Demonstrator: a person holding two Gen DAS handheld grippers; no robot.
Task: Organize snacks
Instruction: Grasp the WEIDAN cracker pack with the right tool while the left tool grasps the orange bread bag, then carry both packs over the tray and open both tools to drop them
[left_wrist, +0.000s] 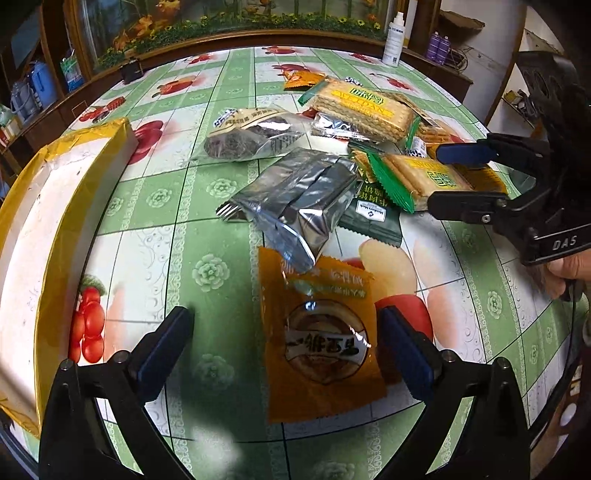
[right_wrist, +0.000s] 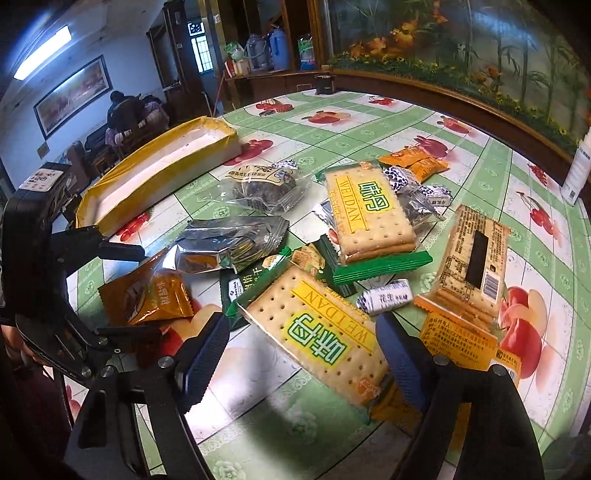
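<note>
A pile of snack packets lies on the fruit-print tablecloth (left_wrist: 162, 206). My left gripper (left_wrist: 284, 332) is open, with an orange snack packet (left_wrist: 317, 343) lying flat between its fingers. My right gripper (right_wrist: 303, 350) is open, its fingers on either side of a Weidan cracker pack (right_wrist: 317, 332); it also shows in the left wrist view (left_wrist: 443, 173), where the right gripper (left_wrist: 437, 177) straddles it. A long yellow-rimmed box (left_wrist: 44, 236) stands at the left, empty inside; the right wrist view shows it too (right_wrist: 159, 173).
A silver foil pack (left_wrist: 295, 199), a clear pack of dark snacks (left_wrist: 247, 136), a second Weidan pack (right_wrist: 369, 214), a dark green packet (left_wrist: 373, 218), an orange-backed cracker pack (right_wrist: 469, 273) and small wrapped candies (right_wrist: 384, 295) lie around. A white bottle (left_wrist: 393, 40) stands at the far edge.
</note>
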